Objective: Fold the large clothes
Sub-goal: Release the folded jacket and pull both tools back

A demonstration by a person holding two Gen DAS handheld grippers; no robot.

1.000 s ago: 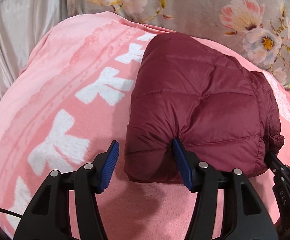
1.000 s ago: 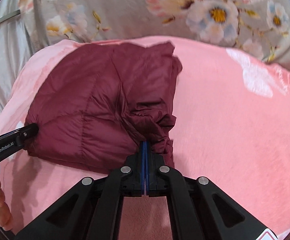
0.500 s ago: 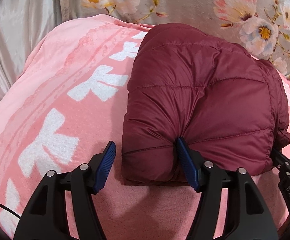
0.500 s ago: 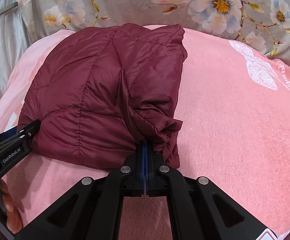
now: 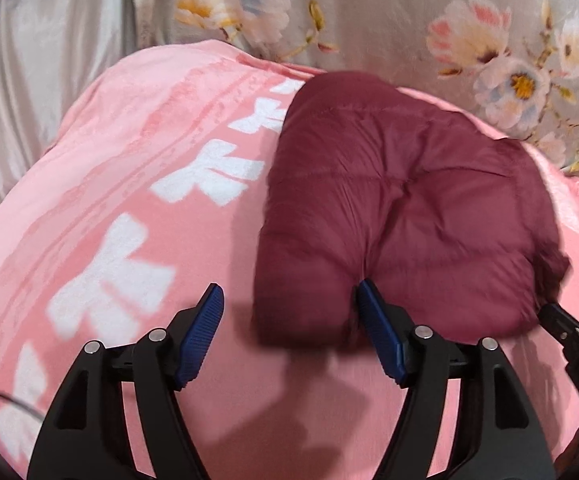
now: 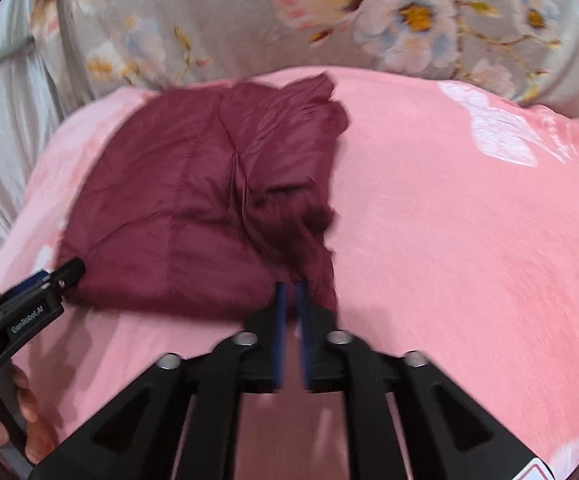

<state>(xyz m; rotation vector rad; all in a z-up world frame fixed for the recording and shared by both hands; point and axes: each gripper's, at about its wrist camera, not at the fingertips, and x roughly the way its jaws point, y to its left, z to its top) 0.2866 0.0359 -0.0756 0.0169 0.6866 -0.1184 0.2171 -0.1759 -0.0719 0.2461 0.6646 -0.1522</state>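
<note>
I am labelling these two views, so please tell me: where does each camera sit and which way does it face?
Left wrist: sits on the left gripper, faces the jacket on the blanket; fingers wide apart.
Right wrist: sits on the right gripper, faces the jacket's other corner; a narrow gap between its fingers; a hand shows.
Both share the jacket, the blanket, and each other's gripper.

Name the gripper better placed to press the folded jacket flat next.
Left, probably. The left gripper is open astride the maroon jacket's near edge; the right gripper, barely parted, sits at its bunched corner.
</note>
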